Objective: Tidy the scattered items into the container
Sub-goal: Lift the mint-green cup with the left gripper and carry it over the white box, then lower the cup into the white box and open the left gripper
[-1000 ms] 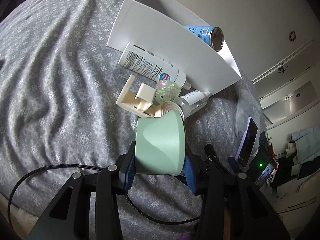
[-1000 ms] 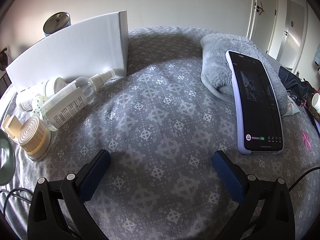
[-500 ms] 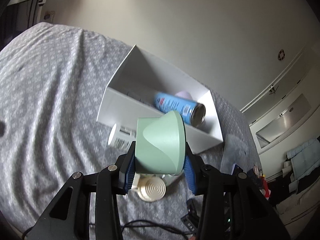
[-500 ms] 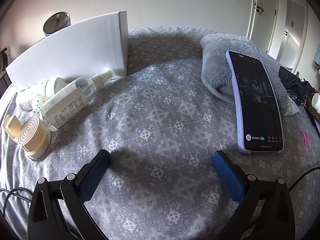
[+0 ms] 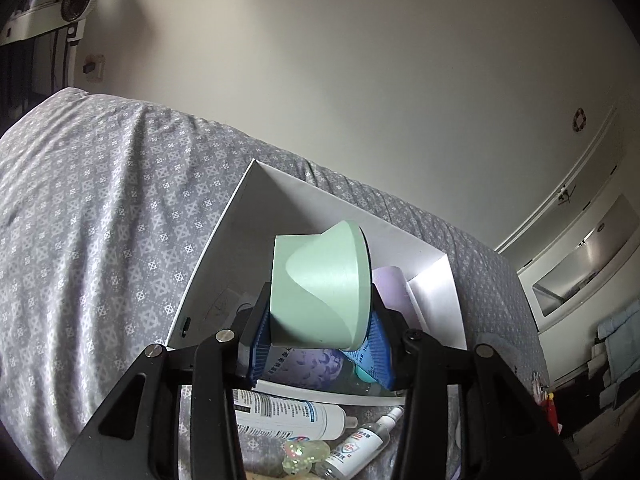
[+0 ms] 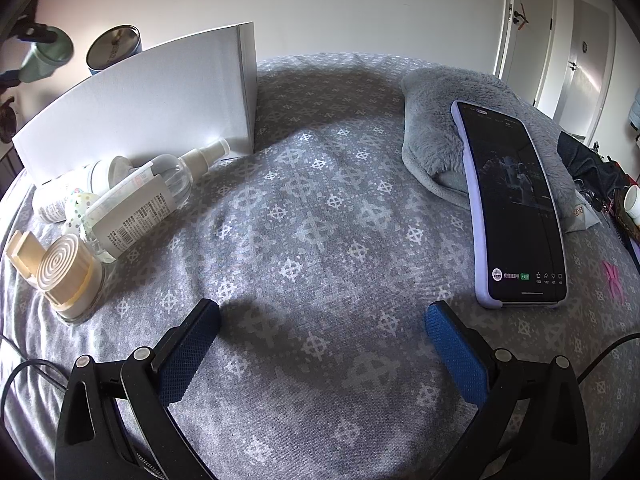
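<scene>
A home bedroom: a bed (image 6: 320,220) under a grey patterned cover, a fluffy grey pillow (image 6: 440,128), a phone (image 6: 516,208) lying on it, white doors (image 6: 580,52) and plain walls behind.

Bottle labels (image 6: 132,216) and phone screen (image 6: 516,208) print, too small to read

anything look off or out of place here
Nothing is spilled or broken. The odd one is the blue can, which pokes up above the white box wall instead of lying down inside. The bottles beside the box lie tipped over.
</scene>
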Tool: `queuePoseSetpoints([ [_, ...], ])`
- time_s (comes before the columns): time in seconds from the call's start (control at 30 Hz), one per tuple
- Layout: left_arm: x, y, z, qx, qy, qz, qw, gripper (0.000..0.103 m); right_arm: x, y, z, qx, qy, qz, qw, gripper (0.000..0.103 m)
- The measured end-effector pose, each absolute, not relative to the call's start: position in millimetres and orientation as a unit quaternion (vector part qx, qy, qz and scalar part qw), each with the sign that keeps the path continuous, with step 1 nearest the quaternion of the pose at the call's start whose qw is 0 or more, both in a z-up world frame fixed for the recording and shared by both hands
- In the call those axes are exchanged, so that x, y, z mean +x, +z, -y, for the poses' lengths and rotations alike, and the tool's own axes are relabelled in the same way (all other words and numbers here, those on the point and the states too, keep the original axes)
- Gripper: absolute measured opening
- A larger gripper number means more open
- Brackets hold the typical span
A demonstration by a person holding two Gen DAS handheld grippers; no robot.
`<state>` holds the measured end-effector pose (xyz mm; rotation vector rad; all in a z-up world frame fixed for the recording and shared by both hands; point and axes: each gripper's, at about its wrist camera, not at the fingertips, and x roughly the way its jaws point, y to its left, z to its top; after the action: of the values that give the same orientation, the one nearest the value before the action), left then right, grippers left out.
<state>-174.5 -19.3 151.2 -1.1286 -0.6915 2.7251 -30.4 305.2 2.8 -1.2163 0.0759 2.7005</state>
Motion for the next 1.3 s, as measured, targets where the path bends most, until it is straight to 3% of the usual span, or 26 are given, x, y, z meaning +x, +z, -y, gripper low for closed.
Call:
queuePoseSetpoints([
  [0.4,-177,109,0,-0.410,0.886,0.208,0.050,0.040,-33,2,-303,-0.408,0.908,-0.027,0.088,0.103],
  [1.13,-174,106,-2,-0.412,0.890,0.189,0.046,0.041,-32,2,-303,-0.408,0.908,-0.028,0.088,0.103],
  [1.23,-173,108,-3,-0.410,0.891,0.191,0.043,0.049,-32,2,-302,-0.408,0.908,-0.028,0.088,0.103],
  [1.3,-169,113,-3,-0.399,0.896,0.192,0.041,0.067,-32,2,-303,-0.408,0.908,-0.028,0.088,0.103],
])
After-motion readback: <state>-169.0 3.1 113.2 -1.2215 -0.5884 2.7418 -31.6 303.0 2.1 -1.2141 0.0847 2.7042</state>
